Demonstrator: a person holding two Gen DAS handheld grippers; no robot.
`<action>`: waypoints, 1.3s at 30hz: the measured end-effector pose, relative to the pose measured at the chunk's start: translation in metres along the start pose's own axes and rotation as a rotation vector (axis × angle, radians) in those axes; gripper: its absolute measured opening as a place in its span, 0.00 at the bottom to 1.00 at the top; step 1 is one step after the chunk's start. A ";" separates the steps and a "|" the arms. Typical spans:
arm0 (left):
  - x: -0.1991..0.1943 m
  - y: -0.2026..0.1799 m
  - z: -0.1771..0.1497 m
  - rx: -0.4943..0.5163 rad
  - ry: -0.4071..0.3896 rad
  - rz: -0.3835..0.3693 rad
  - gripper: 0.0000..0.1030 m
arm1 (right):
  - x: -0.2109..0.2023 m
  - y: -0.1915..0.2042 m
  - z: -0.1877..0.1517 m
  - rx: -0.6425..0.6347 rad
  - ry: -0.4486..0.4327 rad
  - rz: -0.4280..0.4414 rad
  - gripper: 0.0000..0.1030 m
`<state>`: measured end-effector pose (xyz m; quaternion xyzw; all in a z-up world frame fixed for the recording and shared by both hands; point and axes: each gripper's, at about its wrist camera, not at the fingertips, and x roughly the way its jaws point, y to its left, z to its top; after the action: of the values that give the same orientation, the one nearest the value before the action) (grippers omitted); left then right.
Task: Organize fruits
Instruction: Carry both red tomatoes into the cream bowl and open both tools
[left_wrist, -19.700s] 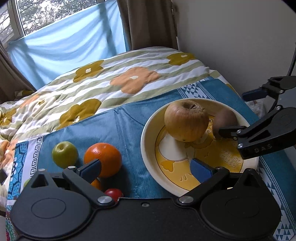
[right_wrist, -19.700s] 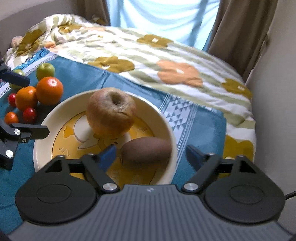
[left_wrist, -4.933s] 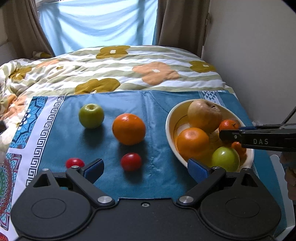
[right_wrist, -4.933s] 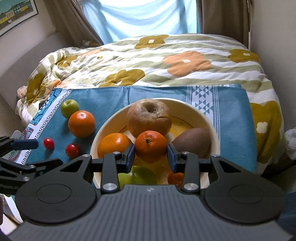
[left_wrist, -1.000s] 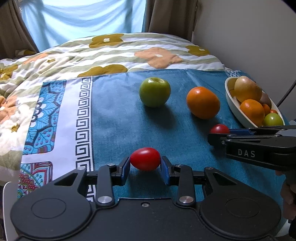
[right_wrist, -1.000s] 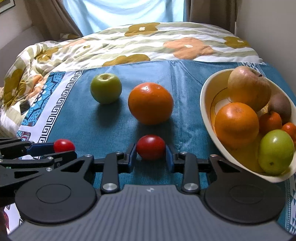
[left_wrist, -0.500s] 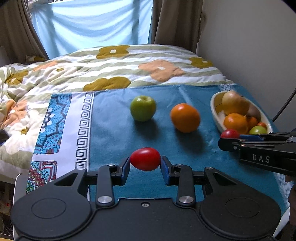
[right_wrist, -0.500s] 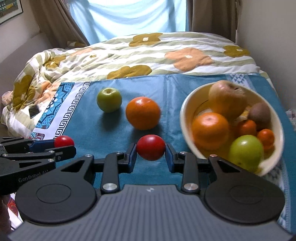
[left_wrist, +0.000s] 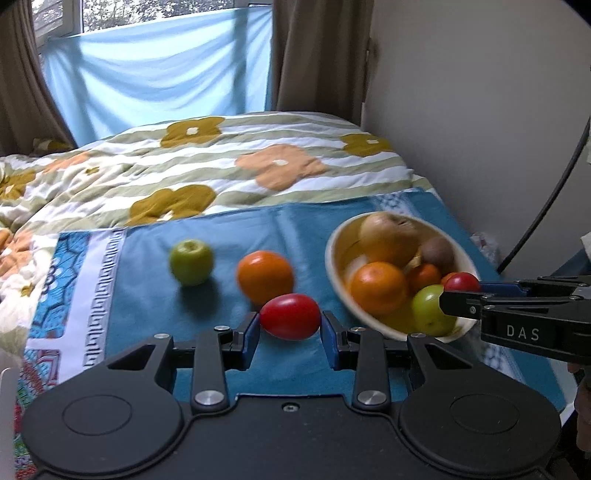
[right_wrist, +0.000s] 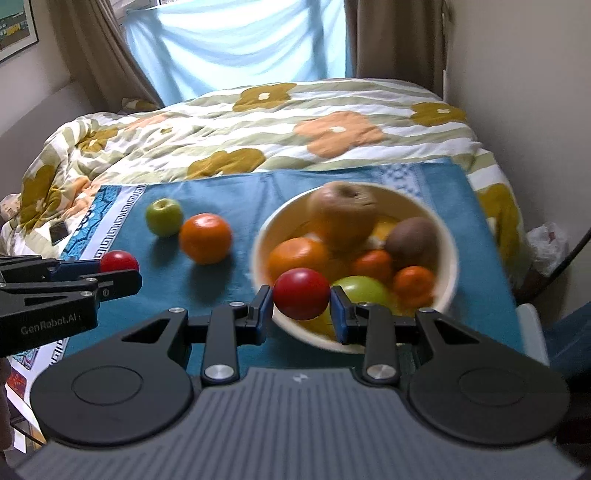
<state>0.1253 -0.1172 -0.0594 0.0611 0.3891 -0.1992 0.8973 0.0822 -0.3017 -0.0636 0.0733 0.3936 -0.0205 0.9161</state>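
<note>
Left claw (left_wrist: 290, 334) clamped on an oval red tomato (left_wrist: 290, 316), blue pads pressing both ends; fruit is off the cloth, held in the air. Right claw (right_wrist: 301, 309) likewise closed on a rounder red tomato (right_wrist: 301, 293), which sits in front of the near rim of the bowl (right_wrist: 448, 254) in its own view.

- Seen from the left wrist, the right claw's tomato hangs at the bowl's near right edge, level with the green apple inside.
- Bowl holds a large brownish apple (right_wrist: 341, 212), a kiwi (right_wrist: 413, 236), an orange, two small orange fruits and a green one. Crowded, little bare floor showing.
- On the blue cloth (left_wrist: 147, 295) spread over the bed: one green apple (left_wrist: 191, 261) and one large orange (left_wrist: 265, 276), near each other, left of the bowl and apart from it.
- Background blurred; bowl edges smeared.

Step in hand, as I judge it: carrying both tomatoes to the bowl, pickup done, release not yet made.

Next move calls for bringing each claw over the rim, lowering into a gap between the fruit and opening gently, since tomatoes are soft and round and could roll or bruise if dropped. Right claw looks closer; the left has farther to travel. Green apple and orange remain after that.
</note>
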 end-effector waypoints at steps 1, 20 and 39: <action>0.002 -0.006 0.002 0.002 -0.001 -0.002 0.38 | -0.001 -0.006 0.002 0.004 -0.001 0.000 0.47; 0.092 -0.068 0.055 -0.006 0.043 0.052 0.38 | 0.026 -0.097 0.049 -0.003 -0.040 0.028 0.47; 0.085 -0.059 0.059 -0.045 0.005 0.123 0.88 | 0.067 -0.120 0.066 -0.057 0.009 0.078 0.47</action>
<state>0.1938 -0.2129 -0.0771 0.0650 0.3912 -0.1347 0.9081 0.1643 -0.4284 -0.0820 0.0625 0.3950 0.0267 0.9162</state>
